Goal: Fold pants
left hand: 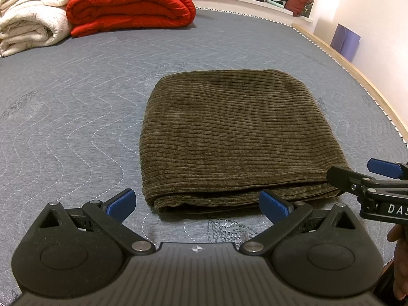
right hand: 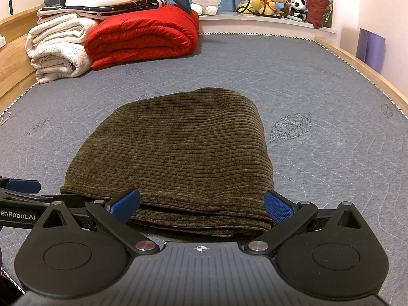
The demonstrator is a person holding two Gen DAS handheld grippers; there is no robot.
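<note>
On grey quilted bed (right hand: 318, 81), olive corduroy pants (right hand: 176, 148) lie folded in compact rectangle; I see left tongs (left hand: 197, 205) spread wide, empty, at near left edge; right tongs (right hand: 201, 205) spread wide around near edge, gripping nothing; red quilt (right hand: 142, 35) far behind

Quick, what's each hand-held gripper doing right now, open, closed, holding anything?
Left hand-held gripper: open, holding nothing.
Right hand-held gripper: open around the folded pants' near edge, not clamped.
</note>
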